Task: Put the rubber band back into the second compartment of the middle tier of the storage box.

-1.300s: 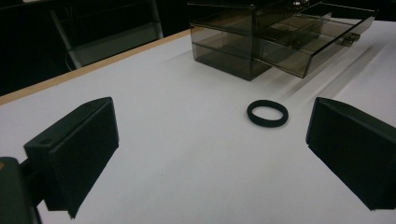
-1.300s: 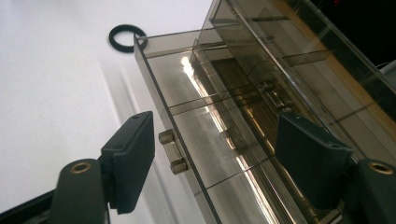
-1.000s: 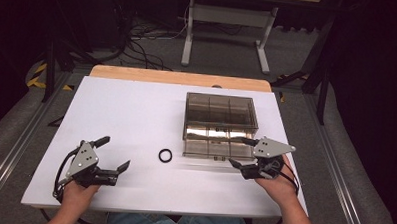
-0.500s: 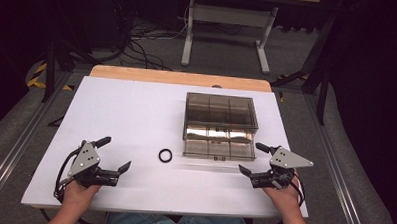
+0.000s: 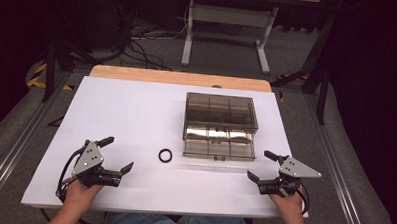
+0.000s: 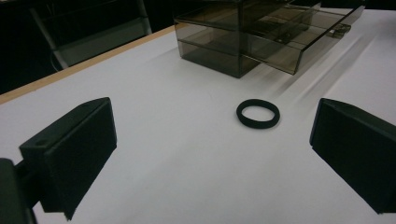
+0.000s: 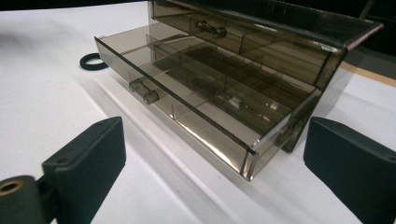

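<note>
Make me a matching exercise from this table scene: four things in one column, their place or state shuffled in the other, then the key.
Things:
1. black ring
2. lower drawer
3. left tool
4. upper drawer

States:
A. pushed in
B. open, nothing between its jaws
C. lying flat on the white table, left of the box
D. pulled out, with dividers showing

Pairs: 1-C, 2-D, 3-B, 4-A

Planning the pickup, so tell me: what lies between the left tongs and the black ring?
Nothing: bare white table runs from the open left tongs to the black ring in the left gripper view.
</note>
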### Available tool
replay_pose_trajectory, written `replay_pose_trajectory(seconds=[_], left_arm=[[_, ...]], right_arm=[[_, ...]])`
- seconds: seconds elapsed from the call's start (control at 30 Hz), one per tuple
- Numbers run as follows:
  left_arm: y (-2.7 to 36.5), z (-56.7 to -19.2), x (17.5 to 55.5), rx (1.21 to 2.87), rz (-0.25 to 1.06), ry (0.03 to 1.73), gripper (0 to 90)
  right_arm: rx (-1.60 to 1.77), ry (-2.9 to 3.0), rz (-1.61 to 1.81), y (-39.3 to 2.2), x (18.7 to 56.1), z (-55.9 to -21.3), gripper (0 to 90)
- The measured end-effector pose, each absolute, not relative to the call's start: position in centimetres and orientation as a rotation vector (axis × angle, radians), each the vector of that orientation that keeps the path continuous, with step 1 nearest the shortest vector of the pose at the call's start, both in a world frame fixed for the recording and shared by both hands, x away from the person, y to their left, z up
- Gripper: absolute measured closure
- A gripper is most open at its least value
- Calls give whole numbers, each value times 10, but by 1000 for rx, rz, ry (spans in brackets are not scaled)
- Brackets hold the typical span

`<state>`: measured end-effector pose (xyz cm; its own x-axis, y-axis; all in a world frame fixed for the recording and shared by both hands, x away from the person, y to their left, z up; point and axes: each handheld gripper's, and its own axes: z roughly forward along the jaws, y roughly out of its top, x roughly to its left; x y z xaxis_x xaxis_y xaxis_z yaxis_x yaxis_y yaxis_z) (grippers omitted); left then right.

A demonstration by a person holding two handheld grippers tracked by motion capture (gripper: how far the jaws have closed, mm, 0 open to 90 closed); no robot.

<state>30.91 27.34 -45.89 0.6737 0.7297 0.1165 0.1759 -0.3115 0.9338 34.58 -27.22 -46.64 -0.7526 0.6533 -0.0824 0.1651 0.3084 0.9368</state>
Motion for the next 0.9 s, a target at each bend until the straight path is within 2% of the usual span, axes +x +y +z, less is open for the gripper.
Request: replay_pose_trajectory(seconds=[0.4,0.9], left_arm=[[274,-454,315,1842,598,736,19],[258,-445,320,1943,545,696,6]], right_arm=[[749,2161,1419,-270,349,-472,58],[743,2187,1402,-267,350,-473,67]])
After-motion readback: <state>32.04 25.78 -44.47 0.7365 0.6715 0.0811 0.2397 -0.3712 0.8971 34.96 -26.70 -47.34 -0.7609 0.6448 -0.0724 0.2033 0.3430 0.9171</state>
